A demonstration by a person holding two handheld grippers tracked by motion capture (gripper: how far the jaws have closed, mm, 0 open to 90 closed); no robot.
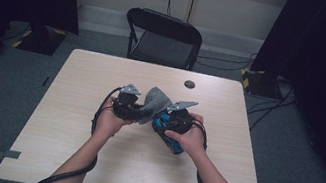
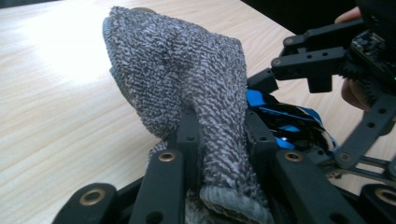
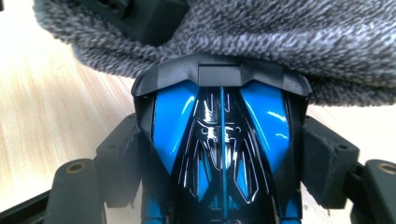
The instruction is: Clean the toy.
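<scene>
Sheathing blue toy car (image 3: 222,140) in grey sock (image 2: 187,79)

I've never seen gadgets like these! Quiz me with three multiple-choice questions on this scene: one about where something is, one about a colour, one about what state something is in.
1. Where is the chair?
A. beyond the table's far edge
B. on the table
C. beside the person

2. What colours is the toy car?
A. red and white
B. blue and black
C. all yellow

3. What is the left hand-held gripper doing?
A. hanging open
B. lying on the table
C. shut on the grey cloth

Answers: 1 A, it stands behind the table. 2 B, glossy blue panels on black. 3 C, cloth pinched between its jaws.
</scene>
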